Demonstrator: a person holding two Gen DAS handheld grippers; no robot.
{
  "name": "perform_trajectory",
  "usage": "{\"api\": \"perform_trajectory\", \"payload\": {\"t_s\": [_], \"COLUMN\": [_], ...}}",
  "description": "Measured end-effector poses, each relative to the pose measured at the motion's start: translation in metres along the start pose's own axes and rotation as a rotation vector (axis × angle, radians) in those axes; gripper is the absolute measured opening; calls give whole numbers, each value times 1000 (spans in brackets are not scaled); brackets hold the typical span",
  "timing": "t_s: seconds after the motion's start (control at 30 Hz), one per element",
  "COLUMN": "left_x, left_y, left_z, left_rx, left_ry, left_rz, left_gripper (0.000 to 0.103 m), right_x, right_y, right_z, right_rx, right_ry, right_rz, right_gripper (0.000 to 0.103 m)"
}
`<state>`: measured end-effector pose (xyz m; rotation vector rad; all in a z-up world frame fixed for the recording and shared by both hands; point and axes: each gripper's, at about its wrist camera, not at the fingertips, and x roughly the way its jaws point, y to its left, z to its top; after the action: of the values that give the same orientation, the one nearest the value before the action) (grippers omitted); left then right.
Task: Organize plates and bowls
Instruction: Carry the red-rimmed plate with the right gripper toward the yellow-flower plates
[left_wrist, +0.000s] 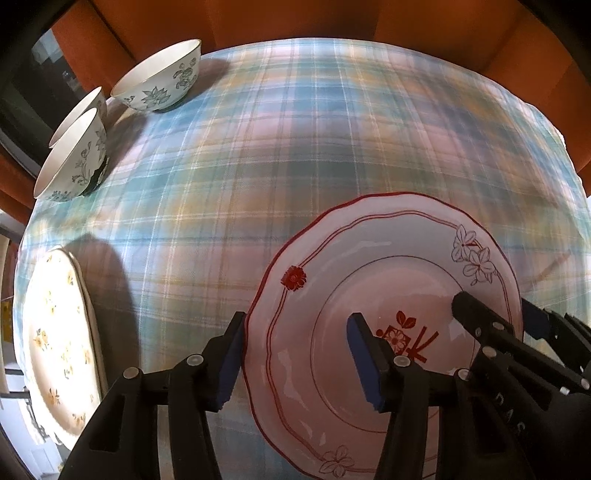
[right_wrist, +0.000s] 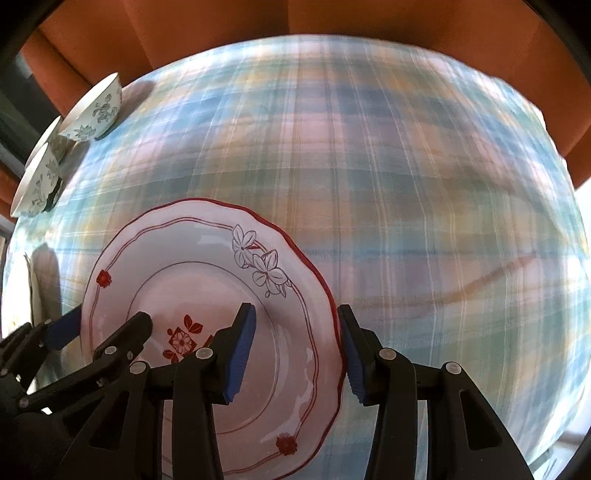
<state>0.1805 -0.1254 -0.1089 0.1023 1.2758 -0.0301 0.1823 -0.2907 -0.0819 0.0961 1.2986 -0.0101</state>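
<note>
A white plate with a red scalloped rim (left_wrist: 388, 258) (right_wrist: 207, 258) lies low on the plaid tablecloth (left_wrist: 258, 147), and both grippers come down on it from opposite sides. My left gripper (left_wrist: 297, 317) straddles its left rim: the outer pad meets the edge, while the inner pad hangs over the well with a gap showing. My right gripper (right_wrist: 294, 306) straddles the right rim, its outer pad on the edge and its inner pad against the wall of the well. Each gripper appears in the other's view: the right gripper (left_wrist: 491, 306) and the left gripper (right_wrist: 110, 317).
Three white bowls with green flowers stand at the far left, one alone (left_wrist: 159, 81) and two nested (left_wrist: 74, 158). A stack of yellow-flowered plates (left_wrist: 55, 332) sits at the left table edge. Orange upholstery (left_wrist: 295, 18) rises behind the table.
</note>
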Motion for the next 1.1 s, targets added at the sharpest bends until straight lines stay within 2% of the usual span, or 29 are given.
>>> {"api": "perform_trajectory", "payload": {"t_s": [0.17,0.43,0.8,1.1], "left_x": [-6,-32,-61,-69], "left_y": [5,29,88,148], "left_z": [-2,-10,-19,-26], "left_rx": [13,57,84,64], "left_ry": [2,-40,-90,-111], "left_rz": [-18,-73,-129,-144], "left_gripper": [55,55,55,58], "right_x": [-12,-39,-78,-88], "right_y": [6,31,91,154], "right_z": [-11,-23,-33,-36], "right_rx": [3,42,55,20], "right_ry": [-11,-52,-118,-163], "right_rz": [-3,-47,-97,-112], "right_gripper": [49,49,49,49]}}
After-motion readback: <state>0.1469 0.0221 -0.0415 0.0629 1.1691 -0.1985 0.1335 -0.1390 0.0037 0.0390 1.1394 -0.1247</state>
